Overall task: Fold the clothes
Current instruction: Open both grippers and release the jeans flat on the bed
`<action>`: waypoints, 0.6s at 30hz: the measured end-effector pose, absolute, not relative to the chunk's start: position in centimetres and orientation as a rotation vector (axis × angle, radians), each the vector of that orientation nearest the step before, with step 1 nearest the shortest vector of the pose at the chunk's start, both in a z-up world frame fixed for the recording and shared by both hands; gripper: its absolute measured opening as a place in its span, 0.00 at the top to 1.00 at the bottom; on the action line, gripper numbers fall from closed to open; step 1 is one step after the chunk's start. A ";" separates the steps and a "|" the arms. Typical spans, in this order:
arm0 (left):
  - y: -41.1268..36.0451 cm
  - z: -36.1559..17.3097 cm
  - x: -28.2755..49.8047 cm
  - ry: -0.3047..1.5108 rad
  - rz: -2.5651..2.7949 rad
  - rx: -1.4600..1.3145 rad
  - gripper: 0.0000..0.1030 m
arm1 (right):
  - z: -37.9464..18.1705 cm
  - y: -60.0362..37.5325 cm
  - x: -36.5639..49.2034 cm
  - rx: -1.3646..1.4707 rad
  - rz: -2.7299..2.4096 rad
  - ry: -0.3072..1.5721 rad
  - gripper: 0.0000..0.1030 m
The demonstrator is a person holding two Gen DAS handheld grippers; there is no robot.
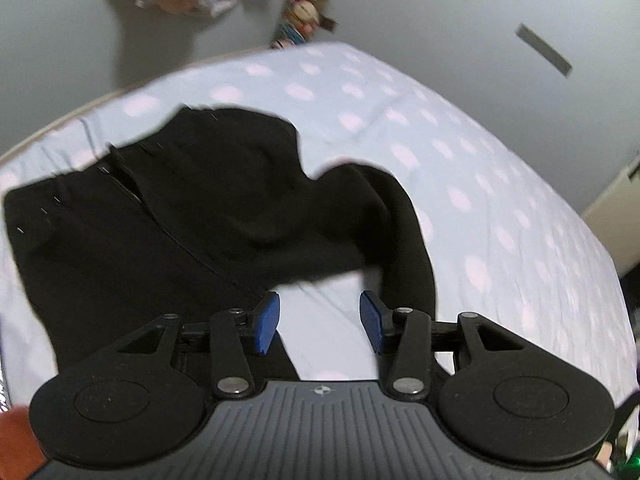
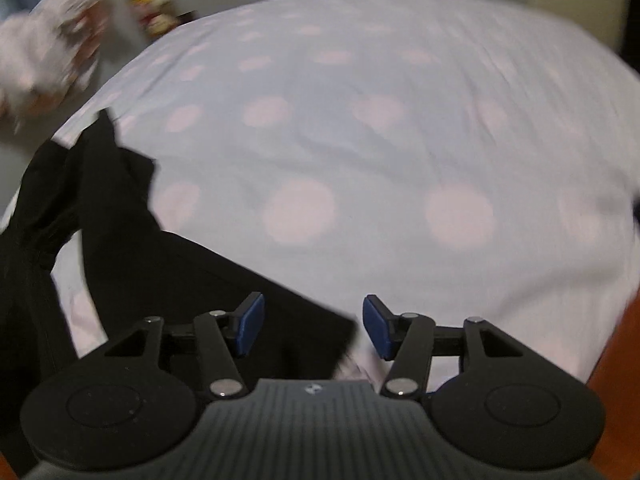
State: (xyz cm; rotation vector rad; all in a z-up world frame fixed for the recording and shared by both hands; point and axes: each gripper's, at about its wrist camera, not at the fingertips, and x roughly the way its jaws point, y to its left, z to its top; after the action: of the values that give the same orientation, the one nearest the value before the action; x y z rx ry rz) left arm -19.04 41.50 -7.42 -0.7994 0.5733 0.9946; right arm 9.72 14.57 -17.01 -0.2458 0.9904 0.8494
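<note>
The black garment [image 1: 208, 216] lies spread on the dotted bedsheet [image 1: 500, 184], toward its left side, part folded. The left gripper [image 1: 319, 322] hangs released, jaws apart over bare sheet, flanked by a sleeve [image 1: 404, 232] and the body's hem. The right gripper [image 2: 313, 330] is also released, its jaws straddling the tip of a long black panel [image 2: 192, 280] without pinching it. To do the step well, each should clench a clean single edge, lifting both together. That panel's long axis runs diagonally from the near edge toward the bed's far left corner.
</note>
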 end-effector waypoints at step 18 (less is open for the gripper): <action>43.5 -10.9 -17.7 0.736 1.072 -0.734 0.49 | -16.8 13.9 11.1 -0.092 0.847 0.829 0.87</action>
State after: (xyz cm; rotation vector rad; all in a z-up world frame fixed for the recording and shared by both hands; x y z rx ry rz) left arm -17.73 43.53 -10.89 -0.7341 0.7355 1.0724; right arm 11.07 13.92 -16.81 -0.0924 0.8292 0.8469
